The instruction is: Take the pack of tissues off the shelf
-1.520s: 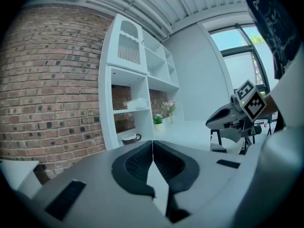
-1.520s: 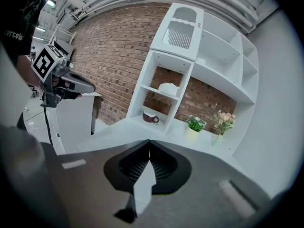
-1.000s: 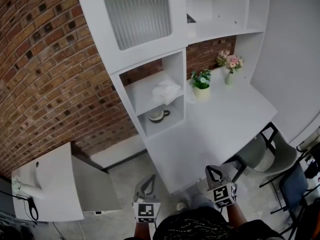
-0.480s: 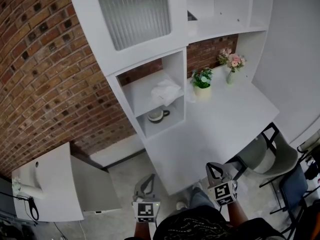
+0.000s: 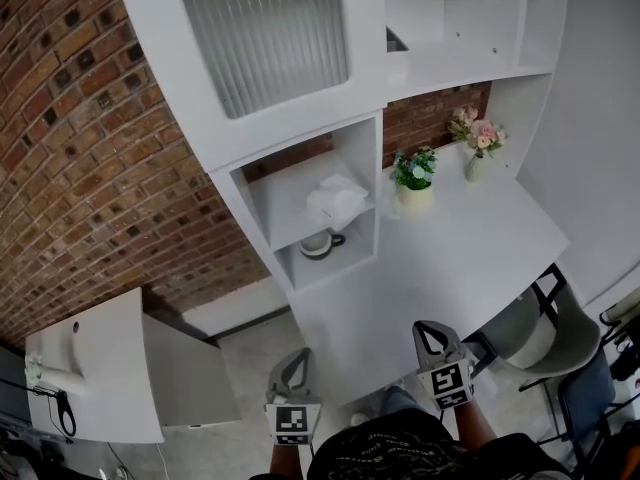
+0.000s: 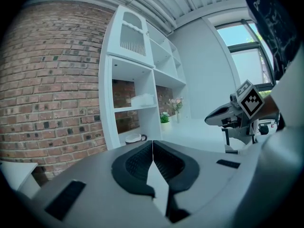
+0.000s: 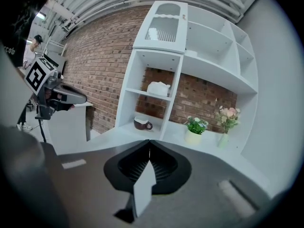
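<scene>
Both tools have come a little closer to the counter's near edge than a second ago, and the shelf unit looms larger in the head view, while the pack of tissues has stayed where it was. That pack of tissues [image 5: 337, 200] [image 6: 142, 99] [image 7: 158, 88] lies on the shelf board [image 5: 290, 180] inside the open compartment at the counter's left end, well apart from both tools. Below it, on the counter [image 5: 450, 263] within the same compartment, stands a dark-and-white cup [image 5: 320, 244] [image 7: 141, 123] with its handle toward the right. Just right of the compartment's side wall, along the counter's back edge, sits a small potted plant [image 5: 415, 173] [image 7: 194, 128], and farther right toward the back right corner is a vase of pink flowers [image 5: 475, 143] [image 7: 226, 120]. A cabinet door with ribbed glass [image 5: 265, 28] hangs above the compartment, against a brick wall [image 5: 90, 168]. The left tool [image 5: 294, 360] [image 6: 152, 144] is held off the counter's near left corner, its jaws pressed together with nothing between them. The right tool [image 5: 430, 330] [image 7: 149, 141] is at the counter's near edge, its jaws likewise closed together and empty. A grey chair [image 5: 535, 333] stands by the counter's near right corner.
</scene>
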{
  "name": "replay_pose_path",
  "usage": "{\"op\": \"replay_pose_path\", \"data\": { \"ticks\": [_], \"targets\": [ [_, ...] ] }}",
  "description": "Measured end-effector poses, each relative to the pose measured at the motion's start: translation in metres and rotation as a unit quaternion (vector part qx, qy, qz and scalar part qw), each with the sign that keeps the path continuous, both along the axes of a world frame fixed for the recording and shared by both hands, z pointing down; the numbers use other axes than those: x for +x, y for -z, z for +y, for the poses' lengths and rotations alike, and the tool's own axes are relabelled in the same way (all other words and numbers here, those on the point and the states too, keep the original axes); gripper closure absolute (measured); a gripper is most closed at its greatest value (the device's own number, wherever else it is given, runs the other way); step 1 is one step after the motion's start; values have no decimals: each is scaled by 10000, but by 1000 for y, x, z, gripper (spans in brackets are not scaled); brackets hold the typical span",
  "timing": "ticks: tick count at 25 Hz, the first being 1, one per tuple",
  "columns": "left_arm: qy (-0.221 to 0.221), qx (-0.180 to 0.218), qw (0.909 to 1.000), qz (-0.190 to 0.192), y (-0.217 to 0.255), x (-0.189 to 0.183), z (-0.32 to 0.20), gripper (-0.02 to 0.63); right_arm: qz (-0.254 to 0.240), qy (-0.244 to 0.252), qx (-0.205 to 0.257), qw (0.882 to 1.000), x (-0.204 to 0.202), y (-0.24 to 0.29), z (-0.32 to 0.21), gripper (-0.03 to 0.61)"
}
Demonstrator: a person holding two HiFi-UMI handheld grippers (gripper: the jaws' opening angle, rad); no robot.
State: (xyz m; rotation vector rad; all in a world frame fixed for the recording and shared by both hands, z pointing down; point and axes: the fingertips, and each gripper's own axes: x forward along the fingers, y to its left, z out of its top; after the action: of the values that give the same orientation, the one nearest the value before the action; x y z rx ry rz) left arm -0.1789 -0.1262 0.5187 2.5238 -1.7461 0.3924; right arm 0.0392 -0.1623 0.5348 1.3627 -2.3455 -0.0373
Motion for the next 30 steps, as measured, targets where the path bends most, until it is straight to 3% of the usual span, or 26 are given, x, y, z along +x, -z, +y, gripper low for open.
{"op": "replay_pose_path", "data": {
  "ticks": [3, 13, 19, 24, 28, 30],
  "targets": [
    [140, 36, 9998, 165, 4, 4, -14, 604, -74, 94, -13, 9999, 1, 7, -18, 574],
    [315, 115, 9994, 5, 11, 11, -50, 604, -178, 452, 49, 9988, -8, 16, -67, 574],
    [411, 167, 9989, -116, 15, 7, -64, 604, -431, 464, 139, 9979, -12, 28, -89, 572],
    [448, 180, 9988, -78, 16, 5, -75, 604, -745, 555, -74, 9956, -21, 32, -104, 568],
    [482, 205, 9986, 35, 15, 4, -84, 604, -829, 793, -404, 9926, -33, 25, -107, 437],
    [414, 180, 9989, -92, 15, 3, -86, 604, -927, 848, -354, 9914, -39, 30, -109, 416]
  ]
}}
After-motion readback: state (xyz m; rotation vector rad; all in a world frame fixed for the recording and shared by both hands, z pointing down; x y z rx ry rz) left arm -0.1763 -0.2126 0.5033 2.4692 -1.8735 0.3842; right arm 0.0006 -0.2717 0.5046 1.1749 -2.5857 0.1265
